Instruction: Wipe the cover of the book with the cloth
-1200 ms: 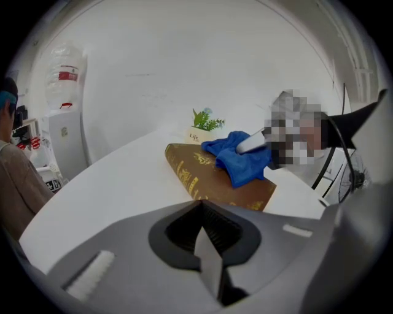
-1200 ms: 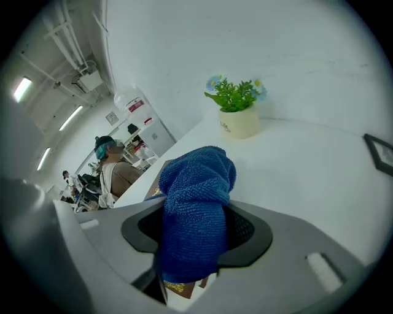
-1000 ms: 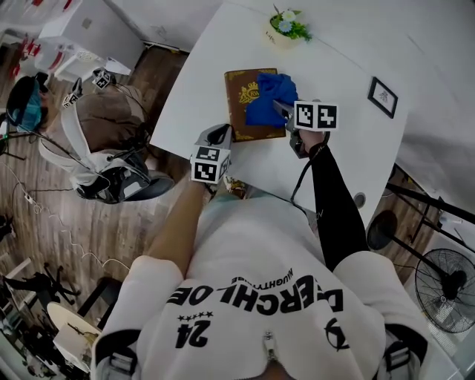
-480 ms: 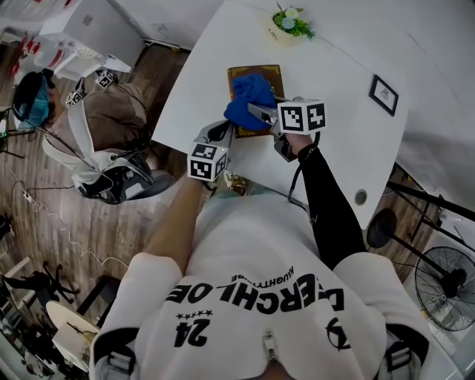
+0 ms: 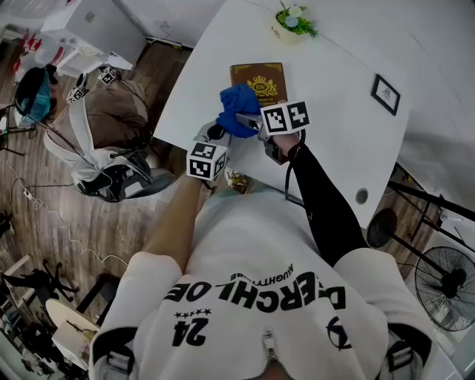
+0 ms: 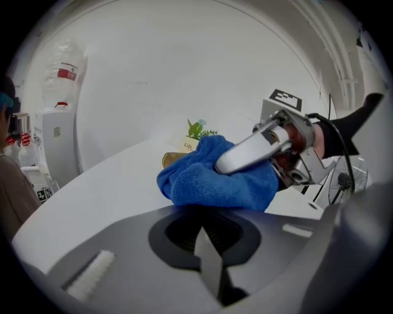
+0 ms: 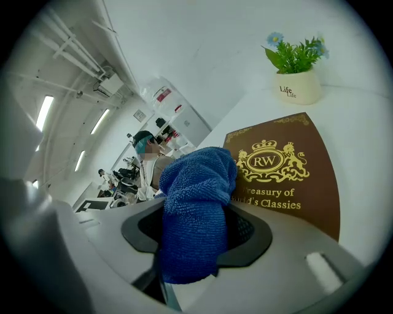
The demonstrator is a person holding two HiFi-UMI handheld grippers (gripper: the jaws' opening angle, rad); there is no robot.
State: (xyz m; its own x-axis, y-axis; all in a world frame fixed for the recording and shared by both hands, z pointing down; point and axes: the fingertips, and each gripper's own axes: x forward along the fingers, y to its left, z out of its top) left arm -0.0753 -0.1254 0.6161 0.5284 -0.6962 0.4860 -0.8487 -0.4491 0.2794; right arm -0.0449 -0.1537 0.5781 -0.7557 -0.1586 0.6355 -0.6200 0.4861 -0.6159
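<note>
A brown book with gold print lies on the white table, its cover bare. Just off the book's near left corner, my right gripper is shut on a bunched blue cloth. In the right gripper view the cloth fills the jaws, and the book lies just beyond it. My left gripper sits beside the cloth near the table's edge, shut with nothing in it. The left gripper view shows the cloth directly ahead, and only a sliver of the book behind it.
A small flower pot stands beyond the book at the far edge. A framed picture lies at the right, and a cable hole is nearer. Left of the table there is a chair with bags. A fan stands at the lower right.
My right gripper has drawn the cloth across the cover towards me and to the left, off the book. The cover is now uncovered. The left gripper has stayed near the table's edge.
</note>
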